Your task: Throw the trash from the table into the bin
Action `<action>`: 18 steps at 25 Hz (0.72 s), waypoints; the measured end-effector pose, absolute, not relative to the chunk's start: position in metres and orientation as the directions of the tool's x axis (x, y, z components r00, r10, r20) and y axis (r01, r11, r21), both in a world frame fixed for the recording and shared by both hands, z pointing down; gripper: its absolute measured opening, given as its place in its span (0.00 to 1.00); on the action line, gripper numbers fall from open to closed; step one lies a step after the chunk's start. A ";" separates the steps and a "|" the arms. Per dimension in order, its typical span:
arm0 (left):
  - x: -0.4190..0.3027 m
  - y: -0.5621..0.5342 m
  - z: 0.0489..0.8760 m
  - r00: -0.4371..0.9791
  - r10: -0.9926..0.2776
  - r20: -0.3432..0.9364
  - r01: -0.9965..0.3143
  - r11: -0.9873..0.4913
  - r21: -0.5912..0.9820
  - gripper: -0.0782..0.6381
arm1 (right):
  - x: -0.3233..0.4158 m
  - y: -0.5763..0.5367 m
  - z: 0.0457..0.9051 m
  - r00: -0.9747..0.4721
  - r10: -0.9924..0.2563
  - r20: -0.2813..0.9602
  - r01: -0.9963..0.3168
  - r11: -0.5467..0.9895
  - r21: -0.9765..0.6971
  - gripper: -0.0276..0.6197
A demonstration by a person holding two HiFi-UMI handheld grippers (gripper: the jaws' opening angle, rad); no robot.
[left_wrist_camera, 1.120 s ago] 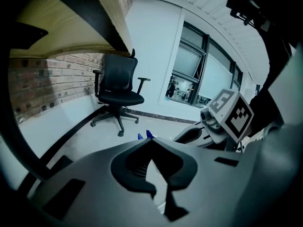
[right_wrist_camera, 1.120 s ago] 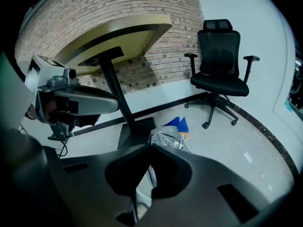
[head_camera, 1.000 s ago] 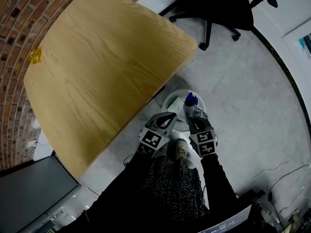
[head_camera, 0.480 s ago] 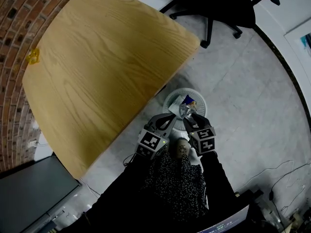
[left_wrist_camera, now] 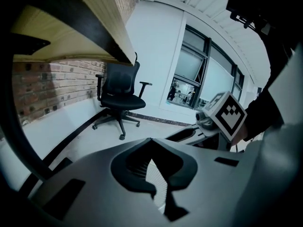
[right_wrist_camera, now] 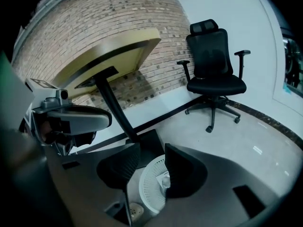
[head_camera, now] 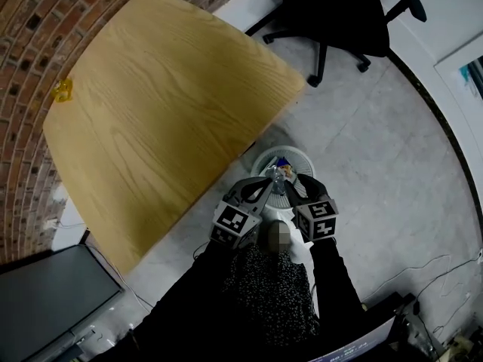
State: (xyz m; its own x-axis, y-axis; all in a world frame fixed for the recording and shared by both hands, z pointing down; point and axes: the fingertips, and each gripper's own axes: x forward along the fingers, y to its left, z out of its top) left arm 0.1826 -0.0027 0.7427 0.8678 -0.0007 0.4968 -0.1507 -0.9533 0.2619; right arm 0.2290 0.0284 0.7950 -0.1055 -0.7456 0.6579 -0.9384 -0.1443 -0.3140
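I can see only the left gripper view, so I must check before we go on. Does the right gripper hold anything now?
Observer: No. The right gripper has its jaws apart with nothing between them; they have just been opening.
Operator: Thank you. Is something inside the bin?
Observer: Yes. The head view shows a clear bottle with a blue cap lying in the white bin, which stands on the floor beside the table.
Operator: Is any trash on the table?
Observer: One small yellow thing lies near the far left corner of the table, close to the brick wall.
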 end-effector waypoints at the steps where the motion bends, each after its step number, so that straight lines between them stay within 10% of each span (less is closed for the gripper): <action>1: 0.185 -0.005 0.734 0.869 -0.007 0.494 -0.154 -0.954 0.258 0.12 | 0.234 0.025 0.785 -0.096 -0.754 0.650 -0.942 -0.143 -0.305 0.28; 18: 0.196 -0.001 0.563 0.925 -0.083 0.372 -0.165 -0.967 0.193 0.12 | 0.258 0.008 0.574 -0.055 -0.879 0.474 -0.974 -0.057 -0.219 0.27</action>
